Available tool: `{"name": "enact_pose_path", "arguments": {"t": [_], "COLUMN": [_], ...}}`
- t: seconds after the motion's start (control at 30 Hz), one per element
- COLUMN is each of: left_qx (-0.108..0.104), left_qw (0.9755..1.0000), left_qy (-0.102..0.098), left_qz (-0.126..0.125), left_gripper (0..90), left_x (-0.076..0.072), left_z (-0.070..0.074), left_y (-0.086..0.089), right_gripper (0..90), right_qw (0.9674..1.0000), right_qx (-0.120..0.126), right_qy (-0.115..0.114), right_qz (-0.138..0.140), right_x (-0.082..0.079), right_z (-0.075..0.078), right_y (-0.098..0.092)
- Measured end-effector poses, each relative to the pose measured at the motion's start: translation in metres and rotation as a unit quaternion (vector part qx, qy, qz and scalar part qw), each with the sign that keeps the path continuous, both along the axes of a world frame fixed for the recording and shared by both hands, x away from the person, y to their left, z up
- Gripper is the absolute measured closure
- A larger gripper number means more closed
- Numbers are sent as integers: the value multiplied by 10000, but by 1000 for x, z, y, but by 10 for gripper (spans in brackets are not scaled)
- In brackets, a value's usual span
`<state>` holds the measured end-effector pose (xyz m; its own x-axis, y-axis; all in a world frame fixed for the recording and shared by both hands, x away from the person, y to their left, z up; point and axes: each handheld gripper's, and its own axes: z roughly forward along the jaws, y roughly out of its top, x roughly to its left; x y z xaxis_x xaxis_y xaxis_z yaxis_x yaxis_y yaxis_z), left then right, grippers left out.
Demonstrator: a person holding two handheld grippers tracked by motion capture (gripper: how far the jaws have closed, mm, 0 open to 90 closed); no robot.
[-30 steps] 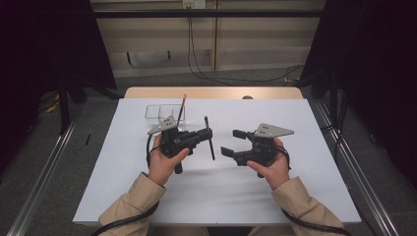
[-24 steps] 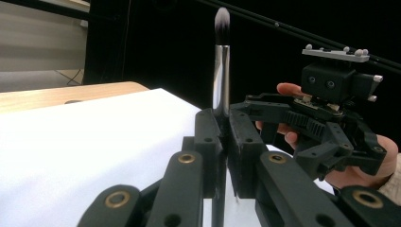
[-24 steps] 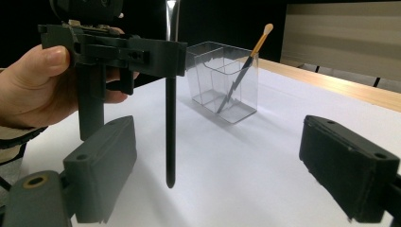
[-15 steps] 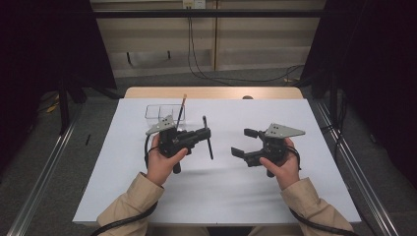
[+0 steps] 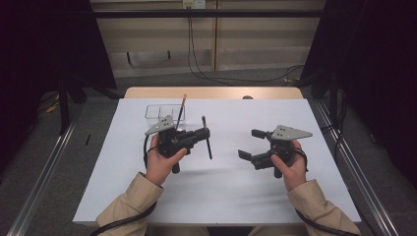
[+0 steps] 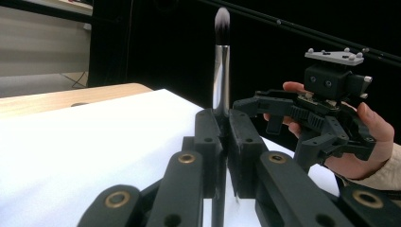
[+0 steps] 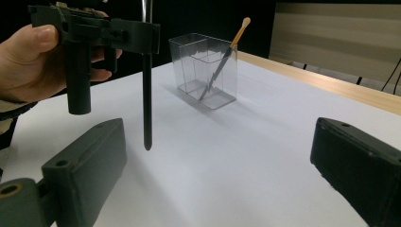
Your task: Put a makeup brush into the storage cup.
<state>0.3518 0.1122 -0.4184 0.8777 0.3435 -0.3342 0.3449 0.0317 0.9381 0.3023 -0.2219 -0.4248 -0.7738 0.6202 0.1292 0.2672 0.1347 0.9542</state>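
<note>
The jaws of the left gripper (image 5: 204, 133) are clamped on a black-handled makeup brush (image 6: 221, 61), held upright — likely readying it for the clear plastic organizer box (image 5: 164, 112) behind. The right gripper (image 5: 254, 144) has just been opening its jaws, nothing between them — well apart across the white counter (image 5: 226, 187).

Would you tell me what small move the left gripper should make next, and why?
Probably carry the makeup brush toward the clear organizer. The left gripper clamps it upright, the right gripper has just opened off it, and another brush already leans inside.
</note>
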Motion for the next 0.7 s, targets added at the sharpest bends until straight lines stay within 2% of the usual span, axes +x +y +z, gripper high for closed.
{"name": "enact_pose_path", "arguments": {"t": [0.7], "left_qx": [49], "left_qw": [10000], "left_qy": [-37], "left_qz": [26], "left_gripper": [837], "left_x": [1], "left_z": [-1], "left_y": [2], "right_gripper": [29], "right_qw": [9999], "right_qx": [-94], "right_qy": [-80], "right_qz": [-39], "right_x": [-9], "right_z": [1], "right_y": [-19]}}
